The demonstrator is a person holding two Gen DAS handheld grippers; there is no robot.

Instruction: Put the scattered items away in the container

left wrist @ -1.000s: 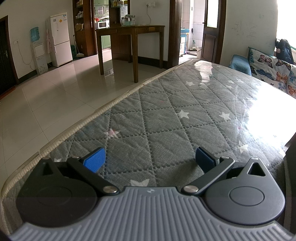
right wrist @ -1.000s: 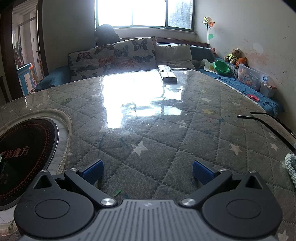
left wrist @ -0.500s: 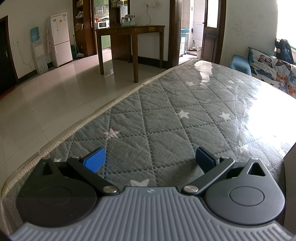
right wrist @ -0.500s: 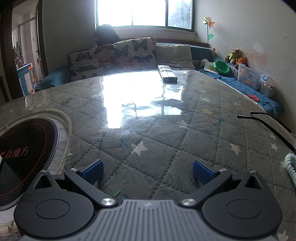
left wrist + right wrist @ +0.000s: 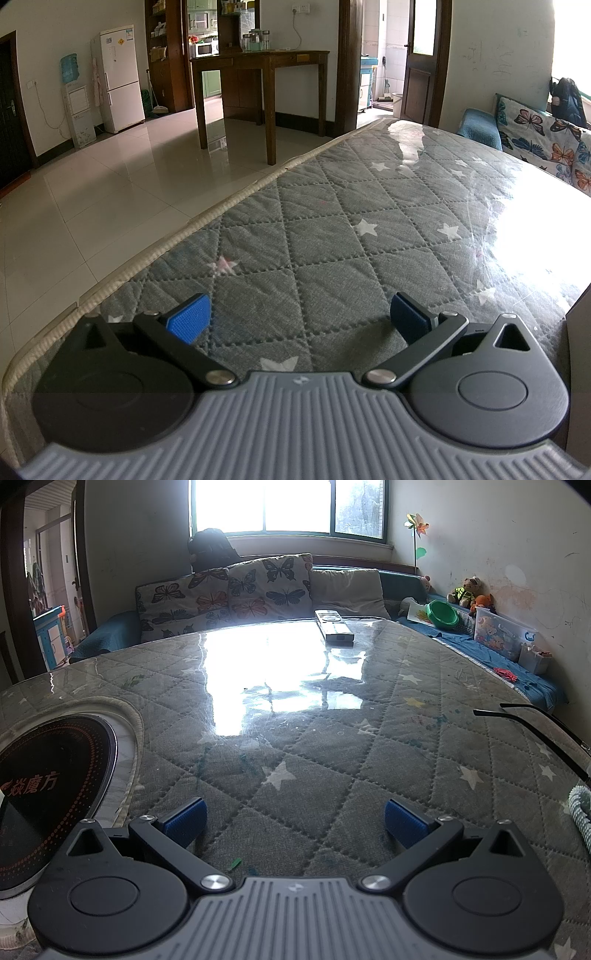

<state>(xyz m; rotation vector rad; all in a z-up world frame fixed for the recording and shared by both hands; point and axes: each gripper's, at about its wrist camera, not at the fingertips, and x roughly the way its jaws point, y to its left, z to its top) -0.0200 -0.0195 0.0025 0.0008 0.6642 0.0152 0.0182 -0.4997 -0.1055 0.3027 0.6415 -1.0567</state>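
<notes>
**Quilted bench, both grippers empty**

A grey star-quilted bench (image 5: 332,746) under a glossy clear cover fills both views, with a sofa behind it. The left gripper (image 5: 299,323) hangs over bare quilt, blue pads spread wide. The right gripper (image 5: 293,821) is likewise spread, holding nothing. A grey remote control (image 5: 334,627) lies at 12 o'clock, black-framed glasses (image 5: 535,725) at 2 o'clock, a round black induction hob (image 5: 48,782) at 9 o'clock.

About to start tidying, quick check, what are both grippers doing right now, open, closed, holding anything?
Left gripper: open, holding nothing, over the quilted table cover.
Right gripper: open, holding nothing.
</notes>
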